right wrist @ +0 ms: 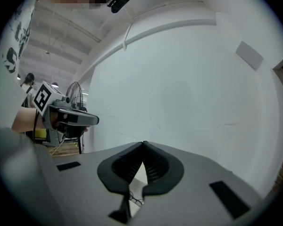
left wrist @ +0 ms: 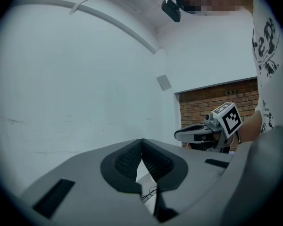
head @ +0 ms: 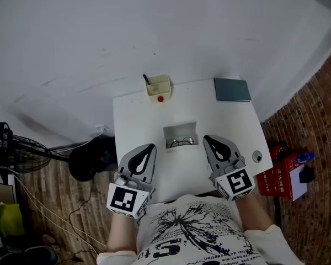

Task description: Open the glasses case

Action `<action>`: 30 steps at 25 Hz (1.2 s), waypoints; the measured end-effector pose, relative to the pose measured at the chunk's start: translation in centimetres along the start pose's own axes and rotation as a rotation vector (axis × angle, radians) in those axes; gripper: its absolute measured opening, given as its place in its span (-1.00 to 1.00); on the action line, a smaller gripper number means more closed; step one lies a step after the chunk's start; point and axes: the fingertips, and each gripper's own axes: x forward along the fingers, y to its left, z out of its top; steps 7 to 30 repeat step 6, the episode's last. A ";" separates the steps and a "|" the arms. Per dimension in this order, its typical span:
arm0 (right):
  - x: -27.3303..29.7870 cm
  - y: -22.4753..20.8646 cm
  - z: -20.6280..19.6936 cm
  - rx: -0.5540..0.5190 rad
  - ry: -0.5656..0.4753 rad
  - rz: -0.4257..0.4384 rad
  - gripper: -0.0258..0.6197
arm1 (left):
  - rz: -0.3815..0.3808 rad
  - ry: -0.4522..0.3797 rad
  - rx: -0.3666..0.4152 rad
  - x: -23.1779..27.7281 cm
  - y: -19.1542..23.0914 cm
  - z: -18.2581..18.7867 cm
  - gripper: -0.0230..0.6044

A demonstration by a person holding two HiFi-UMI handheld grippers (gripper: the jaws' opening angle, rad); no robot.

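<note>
Both shut and empty, left claw (head: 150,148) and right claw (head: 207,139) flank case (head: 180,130); its long axis runs crosswise, equally near either.

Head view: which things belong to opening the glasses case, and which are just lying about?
Job: pale case, glasses at its near edge, left gripper, right gripper, both shut and empty.
Lying about: yellowish pot with pen, small red piece, dark flat slab, small round knob, red box far right.
</note>
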 end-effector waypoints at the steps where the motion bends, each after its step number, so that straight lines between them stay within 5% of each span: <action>1: 0.1 0.0 0.0 -0.004 0.000 0.003 -0.89 | -0.001 0.000 -0.001 0.0 0.0 0.0 -0.88; 30: 0.4 -0.2 -0.2 -0.003 0.001 0.000 -0.89 | -0.006 0.005 -0.001 0.3 0.0 -0.3 -0.88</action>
